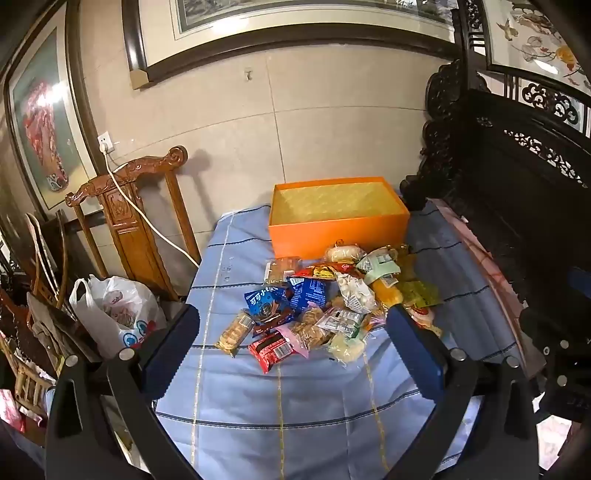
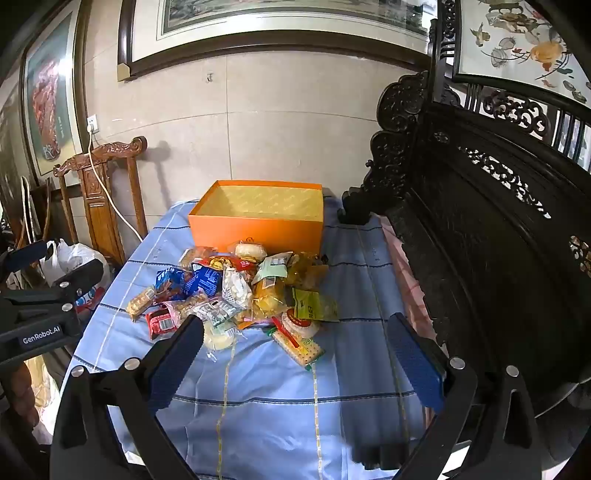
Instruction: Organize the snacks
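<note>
A heap of wrapped snacks (image 1: 325, 302) lies on a blue striped tablecloth (image 1: 295, 413), just in front of an open orange box (image 1: 338, 230) that stands at the far end of the table. The box shows only its yellow patterned lining, and the farthest packets of the heap touch or nearly touch its near wall. At the heap's near left edge lie a red packet (image 1: 271, 349) and a clear sleeve of biscuits (image 1: 234, 332); a blue packet (image 1: 266, 301) sits just behind them. In the right wrist view a square cracker pack (image 2: 301, 349) lies nearest the camera, at the heap's near right edge.

The left gripper (image 1: 293, 349) hangs above the near side of the cloth with its jaws spread wide and nothing between them; its fingertips frame the heap's near edge without touching it. The right gripper (image 2: 295, 349) is likewise wide apart and empty, poised just short of the heap.

Close along the right of the table runs a dark carved wooden bench (image 2: 480, 221), hemming that side in. At the far left stands a carved wooden chair (image 1: 129, 206) with a white cable (image 1: 147, 221) draped across it, and a white plastic bag (image 1: 118, 314) sits beside the table's left edge. Framed pictures (image 1: 288, 33) hang on the tiled wall behind.
</note>
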Demonstrator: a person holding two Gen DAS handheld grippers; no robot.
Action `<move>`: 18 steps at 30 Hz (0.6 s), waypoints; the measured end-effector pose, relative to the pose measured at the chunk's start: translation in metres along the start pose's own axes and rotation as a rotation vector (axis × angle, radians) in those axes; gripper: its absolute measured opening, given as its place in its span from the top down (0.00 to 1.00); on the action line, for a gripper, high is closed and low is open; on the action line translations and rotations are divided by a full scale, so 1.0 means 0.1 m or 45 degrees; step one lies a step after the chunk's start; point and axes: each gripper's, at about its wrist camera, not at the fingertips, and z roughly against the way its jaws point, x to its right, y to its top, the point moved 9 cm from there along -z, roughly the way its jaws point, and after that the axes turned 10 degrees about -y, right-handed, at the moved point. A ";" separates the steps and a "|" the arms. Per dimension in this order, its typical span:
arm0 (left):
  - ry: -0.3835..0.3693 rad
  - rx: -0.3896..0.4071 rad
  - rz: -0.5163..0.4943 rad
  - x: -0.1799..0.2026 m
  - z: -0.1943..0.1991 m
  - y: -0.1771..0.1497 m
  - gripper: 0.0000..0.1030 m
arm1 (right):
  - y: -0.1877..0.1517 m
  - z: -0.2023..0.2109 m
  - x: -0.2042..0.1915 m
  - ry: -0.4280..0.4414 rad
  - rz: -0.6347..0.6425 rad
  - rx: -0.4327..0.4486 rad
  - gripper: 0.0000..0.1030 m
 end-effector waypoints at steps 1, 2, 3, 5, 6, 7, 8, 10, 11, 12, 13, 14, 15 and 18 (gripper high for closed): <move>0.002 0.006 0.000 0.00 0.00 0.00 0.04 | 0.00 0.00 0.00 0.001 -0.001 -0.001 0.03; 0.004 0.010 -0.003 0.00 0.01 0.01 0.04 | 0.00 0.00 0.00 0.001 -0.002 -0.001 0.03; 0.005 0.009 -0.003 0.00 0.01 0.01 0.04 | 0.00 0.00 0.00 0.001 -0.002 -0.001 0.03; 0.005 0.009 -0.001 0.00 0.00 0.01 0.04 | -0.01 0.00 0.00 0.005 -0.003 -0.002 0.03; 0.003 0.008 0.001 0.00 0.00 0.00 0.04 | -0.01 0.00 0.00 0.004 -0.002 -0.001 0.03; 0.001 0.007 0.006 0.00 0.00 0.00 0.04 | -0.01 0.00 0.00 0.004 -0.001 0.000 0.03; -0.008 0.005 0.016 0.00 0.00 0.00 0.04 | -0.01 0.00 0.00 0.003 -0.001 0.000 0.03; -0.043 -0.003 0.046 0.00 0.00 0.00 0.04 | 0.01 0.02 0.00 0.002 -0.001 0.004 0.03; -0.060 -0.007 0.062 0.00 -0.01 -0.01 0.04 | 0.00 0.01 0.01 0.005 -0.006 -0.002 0.03; -0.073 -0.011 0.076 0.01 -0.01 -0.01 0.04 | 0.01 0.02 0.01 0.003 -0.007 -0.002 0.03; -0.087 -0.010 0.088 -0.02 0.00 -0.05 0.04 | 0.01 0.02 0.01 0.002 -0.008 -0.002 0.03; -0.093 -0.014 0.102 -0.05 -0.03 -0.10 0.04 | 0.02 0.02 0.02 0.003 -0.008 -0.002 0.03; -0.098 -0.015 0.105 -0.05 -0.03 -0.11 0.04 | -0.02 -0.01 -0.01 0.002 -0.008 -0.002 0.03; -0.115 -0.024 0.118 0.00 -0.06 -0.12 0.04 | -0.01 0.01 0.00 0.011 -0.010 -0.002 0.03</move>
